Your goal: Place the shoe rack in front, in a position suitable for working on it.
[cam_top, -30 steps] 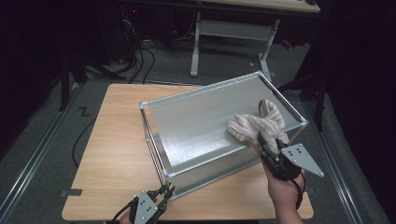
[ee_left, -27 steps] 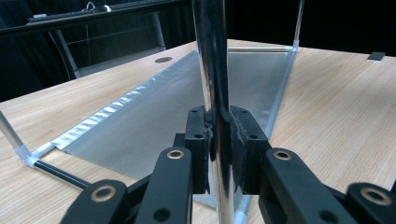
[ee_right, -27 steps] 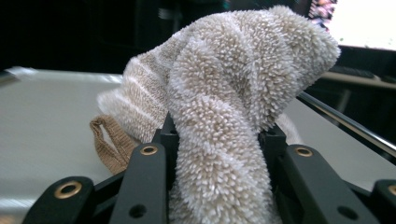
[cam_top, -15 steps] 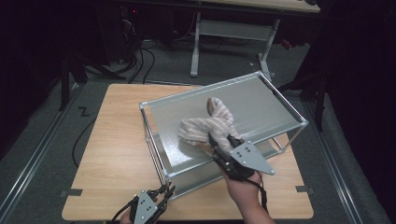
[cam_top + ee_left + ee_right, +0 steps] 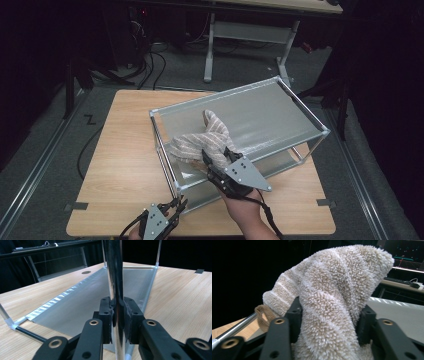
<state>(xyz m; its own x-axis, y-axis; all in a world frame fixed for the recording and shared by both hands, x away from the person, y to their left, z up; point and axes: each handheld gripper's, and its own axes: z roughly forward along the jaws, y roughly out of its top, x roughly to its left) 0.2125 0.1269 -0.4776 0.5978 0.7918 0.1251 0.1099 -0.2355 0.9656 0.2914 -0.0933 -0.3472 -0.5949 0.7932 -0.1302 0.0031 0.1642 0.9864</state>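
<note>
Nearest you, your left gripper [image 5: 176, 206] has its jaws clamped on one chrome post [image 5: 115, 277] at the near left corner of the single metal rack [image 5: 280, 117]. Farther right, your right gripper [image 5: 218, 156], forearm rising from the near edge, pinches one beige towel [image 5: 200, 142] on the rack's top shelf.

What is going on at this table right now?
A person works with a gripper in each hand. The left gripper is clamped on a chrome corner post of a metal shelf rack on the wooden table, apparently steadying it. The right gripper holds a beige towel on the rack's silver top surface, seemingly wiping it.
</note>
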